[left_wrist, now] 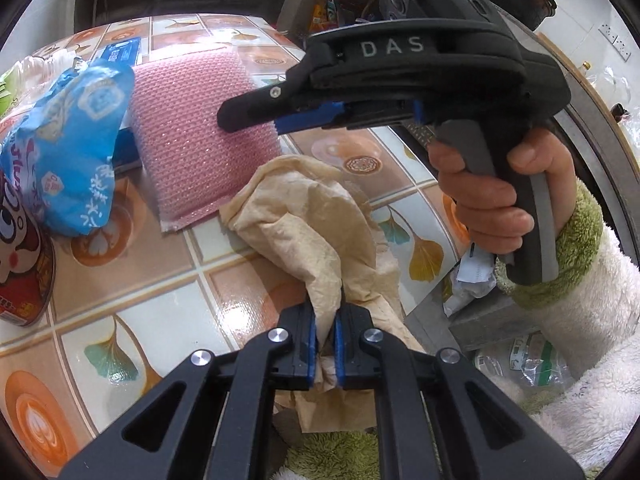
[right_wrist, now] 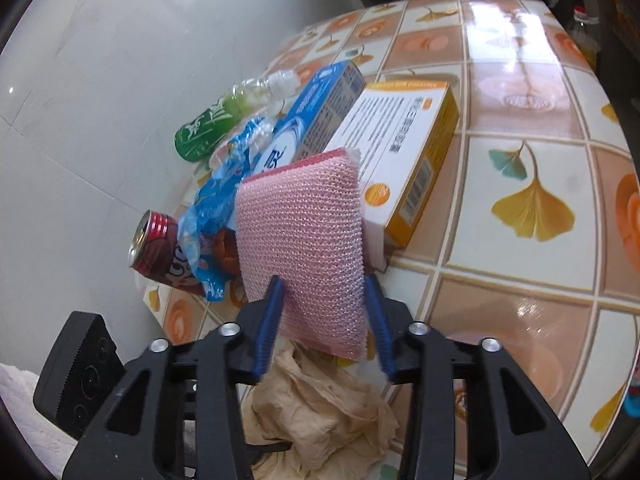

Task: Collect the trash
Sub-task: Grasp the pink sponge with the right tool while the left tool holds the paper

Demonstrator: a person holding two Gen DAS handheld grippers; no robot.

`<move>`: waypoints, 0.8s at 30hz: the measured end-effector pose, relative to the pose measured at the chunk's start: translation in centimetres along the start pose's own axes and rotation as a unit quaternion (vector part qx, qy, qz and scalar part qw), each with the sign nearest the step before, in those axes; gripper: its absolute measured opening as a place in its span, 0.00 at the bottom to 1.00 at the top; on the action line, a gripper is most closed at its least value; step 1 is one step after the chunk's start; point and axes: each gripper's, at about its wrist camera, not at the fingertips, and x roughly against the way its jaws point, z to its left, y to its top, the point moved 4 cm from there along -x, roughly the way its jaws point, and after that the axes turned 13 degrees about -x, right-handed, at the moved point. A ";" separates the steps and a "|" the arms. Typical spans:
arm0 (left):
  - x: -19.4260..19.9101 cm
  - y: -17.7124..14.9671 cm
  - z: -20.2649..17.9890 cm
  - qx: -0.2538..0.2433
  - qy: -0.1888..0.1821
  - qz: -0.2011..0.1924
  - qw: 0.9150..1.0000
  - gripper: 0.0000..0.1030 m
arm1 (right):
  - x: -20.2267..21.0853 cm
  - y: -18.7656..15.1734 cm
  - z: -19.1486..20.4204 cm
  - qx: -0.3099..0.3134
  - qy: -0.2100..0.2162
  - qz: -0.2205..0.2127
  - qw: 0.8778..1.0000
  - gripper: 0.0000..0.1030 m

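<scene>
My left gripper [left_wrist: 326,340] is shut on a crumpled tan paper napkin [left_wrist: 304,224] and holds it over the tiled table; the napkin also shows in the right wrist view [right_wrist: 320,408]. My right gripper [right_wrist: 326,320] is open, its blue pads on either side of a pink mesh sponge [right_wrist: 304,240] without squeezing it. In the left wrist view the right gripper [left_wrist: 256,116] hovers over the same sponge [left_wrist: 192,120]. A blue snack wrapper [left_wrist: 76,148] and a red drink can [left_wrist: 20,268] lie at the left.
A green bottle [right_wrist: 208,124], a blue box [right_wrist: 316,116] and an orange-and-white box [right_wrist: 404,152] sit behind the sponge by the white wall. The can [right_wrist: 156,248] and wrapper [right_wrist: 212,216] lie left of it. A bin with trash [left_wrist: 516,360] stands below the table edge [left_wrist: 424,300].
</scene>
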 end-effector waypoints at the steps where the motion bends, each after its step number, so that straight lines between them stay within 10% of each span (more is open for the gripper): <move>1: 0.0 0.0 0.1 0.000 0.000 0.000 1.000 0.06 | 0.1 -0.1 0.1 0.001 0.000 -0.002 1.000 0.33; 24: 1.4 1.3 -1.4 -0.009 0.036 -0.024 0.999 0.05 | 10.5 -1.4 -1.2 0.002 -0.033 -0.174 0.984 0.23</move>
